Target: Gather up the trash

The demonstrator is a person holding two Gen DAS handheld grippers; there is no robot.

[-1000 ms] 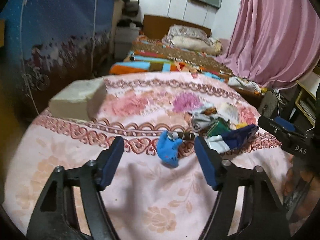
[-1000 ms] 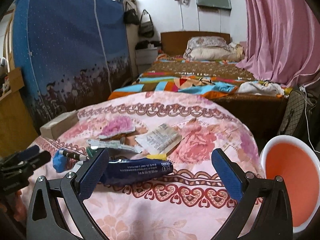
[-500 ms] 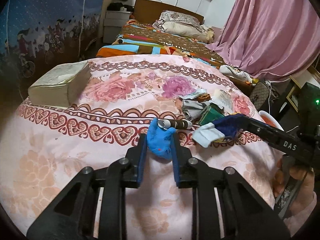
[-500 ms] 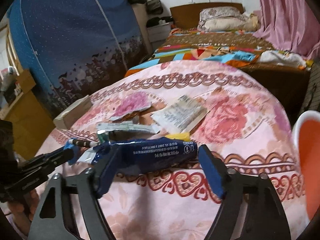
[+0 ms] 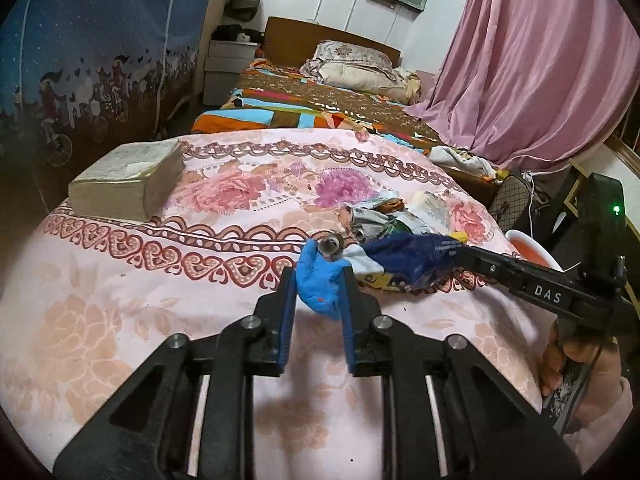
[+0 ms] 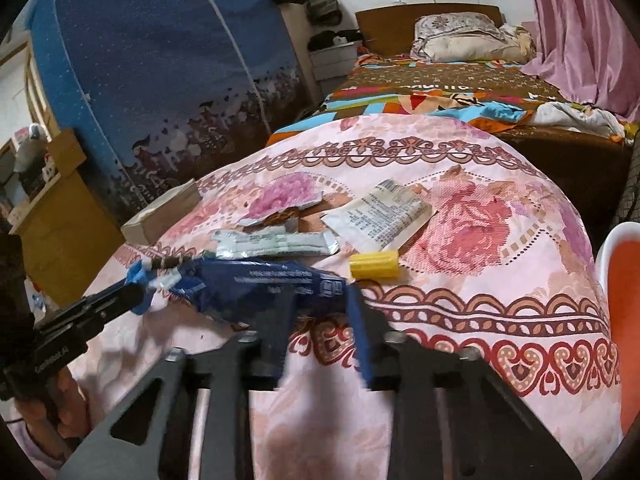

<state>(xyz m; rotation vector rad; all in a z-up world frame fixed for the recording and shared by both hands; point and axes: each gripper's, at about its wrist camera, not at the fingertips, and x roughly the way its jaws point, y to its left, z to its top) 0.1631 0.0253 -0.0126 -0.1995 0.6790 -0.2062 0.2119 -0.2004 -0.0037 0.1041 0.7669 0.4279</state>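
My left gripper (image 5: 319, 282) is shut on a crumpled blue glove-like scrap (image 5: 320, 284) with a small dark tube (image 5: 330, 246) stuck in it, held just above the pink floral table cover. My right gripper (image 6: 320, 292) is shut on a dark blue printed wrapper (image 6: 260, 284), lifted off the cover; it also shows in the left wrist view (image 5: 412, 258). On the cover lie a yellow piece (image 6: 374, 265), a silver-green wrapper (image 6: 276, 243), a white printed packet (image 6: 380, 216) and a pink-silver wrapper (image 6: 284, 200).
An orange bin with a white rim (image 6: 624, 320) stands at the table's right edge, also in the left wrist view (image 5: 528, 246). A thick old book (image 5: 128, 184) lies at the far left. A bed (image 5: 320, 100), a pink curtain and a blue wardrobe lie beyond.
Both grippers went from wide open to shut: the left closed on the blue scrap, the right on the dark blue wrapper. Both pieces are now lifted slightly off the cover.
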